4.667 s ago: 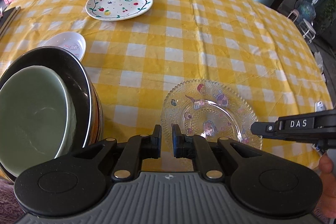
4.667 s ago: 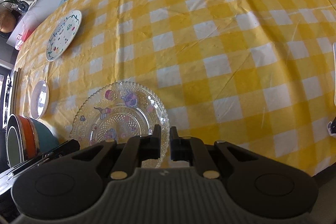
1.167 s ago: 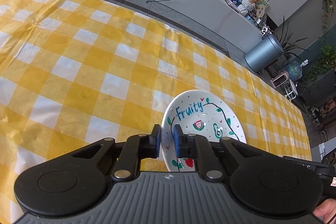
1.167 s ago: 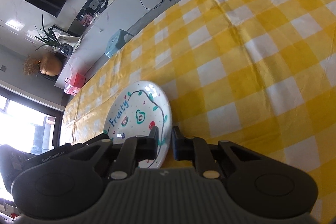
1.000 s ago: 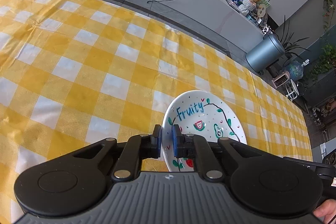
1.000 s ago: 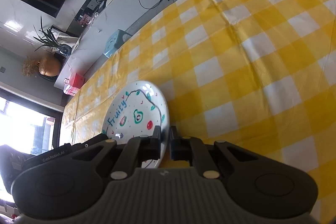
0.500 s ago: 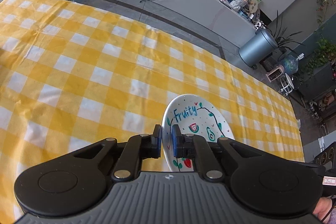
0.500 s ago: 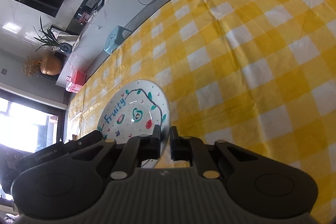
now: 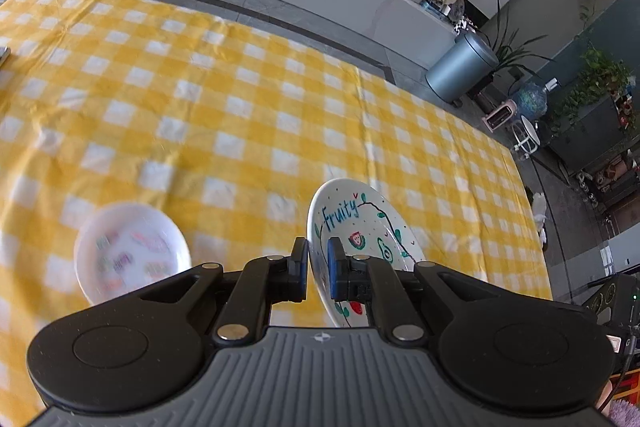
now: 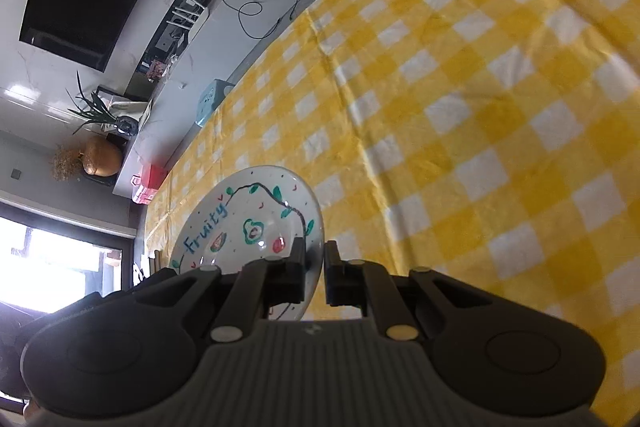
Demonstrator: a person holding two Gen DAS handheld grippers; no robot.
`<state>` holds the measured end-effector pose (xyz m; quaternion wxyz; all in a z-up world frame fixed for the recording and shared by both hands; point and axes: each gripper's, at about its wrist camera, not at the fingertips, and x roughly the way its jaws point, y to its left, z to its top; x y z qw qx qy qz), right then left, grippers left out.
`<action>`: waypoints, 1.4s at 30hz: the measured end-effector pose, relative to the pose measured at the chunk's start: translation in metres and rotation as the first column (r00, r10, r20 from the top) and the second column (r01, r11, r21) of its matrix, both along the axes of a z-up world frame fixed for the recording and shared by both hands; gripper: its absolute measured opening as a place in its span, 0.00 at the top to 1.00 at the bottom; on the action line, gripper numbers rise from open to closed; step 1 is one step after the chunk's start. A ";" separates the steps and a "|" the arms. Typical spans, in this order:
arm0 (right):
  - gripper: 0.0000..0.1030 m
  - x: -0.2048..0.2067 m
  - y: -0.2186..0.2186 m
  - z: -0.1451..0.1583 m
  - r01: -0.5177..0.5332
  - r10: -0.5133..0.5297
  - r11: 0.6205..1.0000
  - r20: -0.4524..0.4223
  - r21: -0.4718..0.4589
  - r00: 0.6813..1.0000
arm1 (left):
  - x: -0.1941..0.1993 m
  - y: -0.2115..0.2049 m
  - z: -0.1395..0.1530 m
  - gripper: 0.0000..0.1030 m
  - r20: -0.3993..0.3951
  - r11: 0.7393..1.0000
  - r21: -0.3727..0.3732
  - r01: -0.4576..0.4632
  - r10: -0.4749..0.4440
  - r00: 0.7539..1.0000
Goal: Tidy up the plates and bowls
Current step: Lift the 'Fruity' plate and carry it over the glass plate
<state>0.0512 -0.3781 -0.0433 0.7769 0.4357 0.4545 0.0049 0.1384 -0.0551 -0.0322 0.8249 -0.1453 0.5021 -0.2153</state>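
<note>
Fruity plate [image 9: 352, 223] — opposite rims clamped by left hand-held gripper [image 9: 318, 267] and right hand-held gripper [image 10: 315, 269].

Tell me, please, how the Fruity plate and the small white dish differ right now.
The Fruity plate is clamped at its rim by both grippers, left and right, and tilted; the small dish lies flat on the tablecloth, untouched. The plate looks larger. Both are white with coloured decoration.
</note>
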 end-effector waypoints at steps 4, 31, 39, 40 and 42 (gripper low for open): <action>0.94 -0.030 -0.017 0.006 0.019 -0.020 0.999 -0.014 -0.039 1.000 | -0.034 -0.021 -0.002 0.90 0.001 1.000 0.019 0.014 -0.014 1.000; 0.93 -0.075 -0.022 -0.004 -0.121 0.079 0.950 -0.153 -0.289 0.985 | -0.118 -0.065 -0.048 0.87 0.005 0.984 0.171 -0.041 0.041 0.999; 0.92 -0.074 -0.011 -0.006 -0.166 0.117 0.926 -0.160 -0.339 0.980 | -0.125 -0.068 -0.053 0.87 0.027 0.975 0.215 -0.053 0.049 0.998; 0.92 -0.074 -0.009 -0.005 -0.173 0.123 0.922 -0.160 -0.347 0.979 | -0.125 -0.068 -0.053 0.87 0.030 0.974 0.222 -0.055 0.049 0.998; 0.92 -0.074 -0.005 -0.006 -0.186 0.135 0.913 -0.161 -0.362 0.978 | -0.126 -0.068 -0.055 0.87 0.034 0.970 0.235 -0.059 0.052 0.998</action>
